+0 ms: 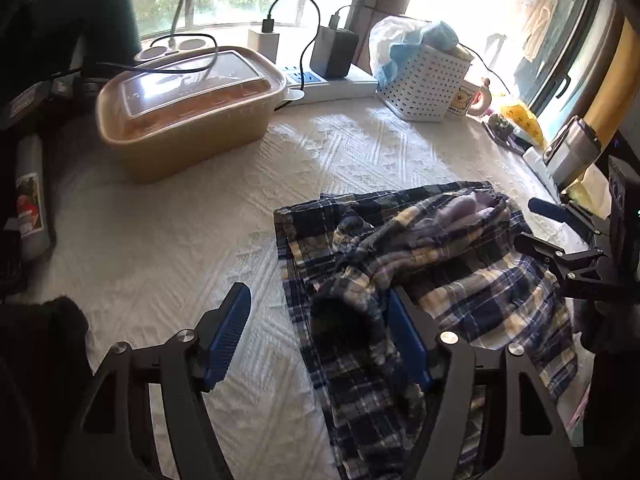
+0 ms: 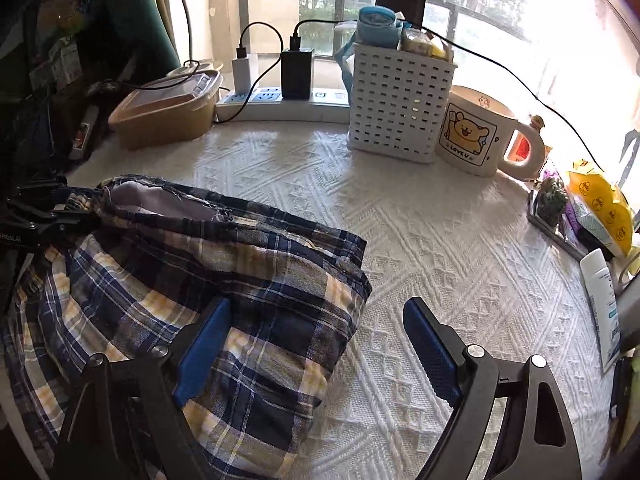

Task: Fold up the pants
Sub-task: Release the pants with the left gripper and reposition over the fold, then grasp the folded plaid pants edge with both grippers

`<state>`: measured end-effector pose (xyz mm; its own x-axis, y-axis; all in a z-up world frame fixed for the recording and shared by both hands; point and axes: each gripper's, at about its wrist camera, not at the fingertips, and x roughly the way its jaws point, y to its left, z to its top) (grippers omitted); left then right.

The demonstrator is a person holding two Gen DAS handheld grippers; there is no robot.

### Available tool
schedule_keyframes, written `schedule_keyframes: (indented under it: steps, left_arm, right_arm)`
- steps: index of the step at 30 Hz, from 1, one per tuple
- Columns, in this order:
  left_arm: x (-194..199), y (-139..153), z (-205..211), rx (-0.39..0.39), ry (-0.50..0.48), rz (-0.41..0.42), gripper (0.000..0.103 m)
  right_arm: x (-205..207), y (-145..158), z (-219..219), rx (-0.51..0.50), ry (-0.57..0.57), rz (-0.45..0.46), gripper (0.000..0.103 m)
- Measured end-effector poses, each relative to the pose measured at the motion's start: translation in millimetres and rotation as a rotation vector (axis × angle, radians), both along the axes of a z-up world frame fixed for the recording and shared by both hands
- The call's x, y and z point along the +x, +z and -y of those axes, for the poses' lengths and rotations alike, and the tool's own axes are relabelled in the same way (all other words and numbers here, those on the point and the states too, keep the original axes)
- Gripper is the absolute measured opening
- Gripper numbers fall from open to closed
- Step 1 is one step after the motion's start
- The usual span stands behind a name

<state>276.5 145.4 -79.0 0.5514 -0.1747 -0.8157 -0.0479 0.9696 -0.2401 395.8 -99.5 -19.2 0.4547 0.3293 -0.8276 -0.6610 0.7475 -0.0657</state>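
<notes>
Blue, cream and yellow plaid pants (image 1: pixel 452 264) lie crumpled on a white textured tablecloth (image 1: pixel 160 240). My left gripper (image 1: pixel 318 296) stands open over their left edge. A bunched fold leans on its right pad (image 1: pixel 408 340), while the left pad (image 1: pixel 230 332) is bare over the cloth. In the right wrist view the pants (image 2: pixel 224 256) fill the lower left. My right gripper (image 2: pixel 316 304) is open astride their right edge, its left finger (image 2: pixel 204 344) over the fabric and its right finger (image 2: pixel 432 348) over the tablecloth. Each gripper shows at the other view's edge: right gripper (image 1: pixel 532 222), left gripper (image 2: pixel 76 204).
At the back stand a tan lidded container (image 1: pixel 188 112), a power strip with chargers (image 1: pixel 332 84), a white perforated basket (image 2: pixel 396 108) and a bear mug (image 2: pixel 476 132). A yellow bag (image 2: pixel 600 204), a white tube (image 2: pixel 600 300) and a metal cup (image 1: pixel 572 148) line the right edge.
</notes>
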Motion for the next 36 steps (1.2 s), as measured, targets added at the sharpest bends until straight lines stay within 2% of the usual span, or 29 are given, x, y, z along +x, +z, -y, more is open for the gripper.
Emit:
schedule_keyframes:
  steps: [3,7,10,16,26,32,36]
  left_arm:
    - [-23,3,-5,-0.084,0.045,0.006,0.069]
    - [-59,3,-10,-0.247,0.14,0.077,0.069]
    - [-70,-7,-1,-0.268,0.177,0.07,0.069]
    - [-66,-26,16,-0.28,0.162,0.018,0.069]
    - [-53,-27,10,-0.321,0.165,0.031,0.069]
    - [-48,-26,9,-0.409,0.156,0.033,0.067]
    - [-49,-17,14,-0.421,0.139,0.055,0.065]
  right_arm:
    - [-7,10,14,0.035,-0.032,-0.007,0.089]
    - [-20,14,29,0.049,-0.063,-0.023,0.089]
    - [-31,13,38,0.05,-0.077,-0.035,0.089]
    - [-39,13,44,0.042,-0.097,-0.054,0.089]
    - [-49,23,35,0.047,-0.064,-0.046,0.089]
    - [-49,20,51,0.085,-0.093,-0.072,0.089]
    - [-47,18,65,0.096,-0.121,-0.083,0.089]
